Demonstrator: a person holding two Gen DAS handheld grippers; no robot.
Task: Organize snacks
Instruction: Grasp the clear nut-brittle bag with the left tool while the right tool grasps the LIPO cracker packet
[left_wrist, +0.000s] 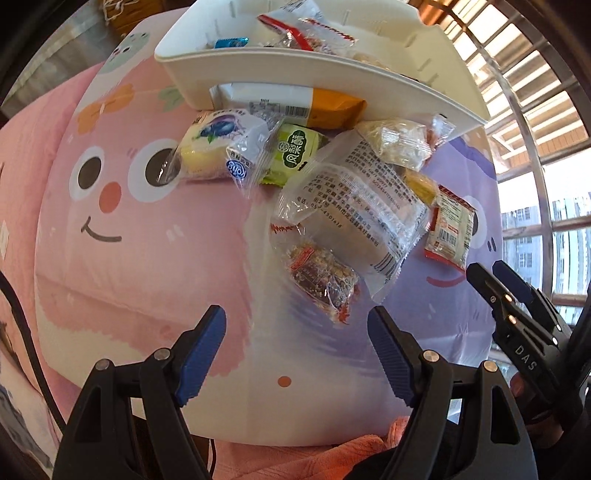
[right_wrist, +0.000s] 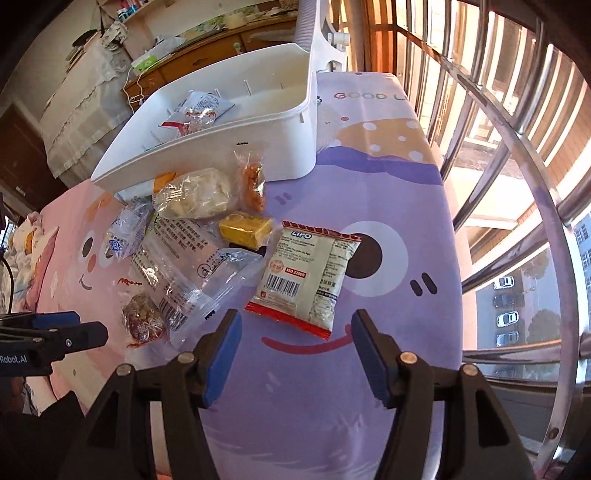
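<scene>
A white bin (left_wrist: 295, 72) (right_wrist: 236, 125) stands at the far side of the cartoon-print table and holds a few snack packets (left_wrist: 306, 33) (right_wrist: 195, 110). A pile of wrapped snacks lies in front of it: a blueberry cake (left_wrist: 218, 147), a green packet (left_wrist: 295, 151), a large clear packet (left_wrist: 354, 206) (right_wrist: 177, 266), a dark nut bar (left_wrist: 321, 277) (right_wrist: 142, 319), a yellow cake (right_wrist: 245, 229). A red-edged LIPO packet (right_wrist: 306, 278) (left_wrist: 448, 229) lies just ahead of my right gripper (right_wrist: 295, 354), which is open and empty. My left gripper (left_wrist: 297, 354) is open and empty, just short of the nut bar.
The table cover (right_wrist: 369, 206) is pink on the left and purple on the right. A metal window grille (right_wrist: 517, 184) runs along the table's right side. A cabinet and cloth-covered furniture (right_wrist: 85, 85) stand behind the bin. Pink cloth (left_wrist: 22, 155) lies to the left.
</scene>
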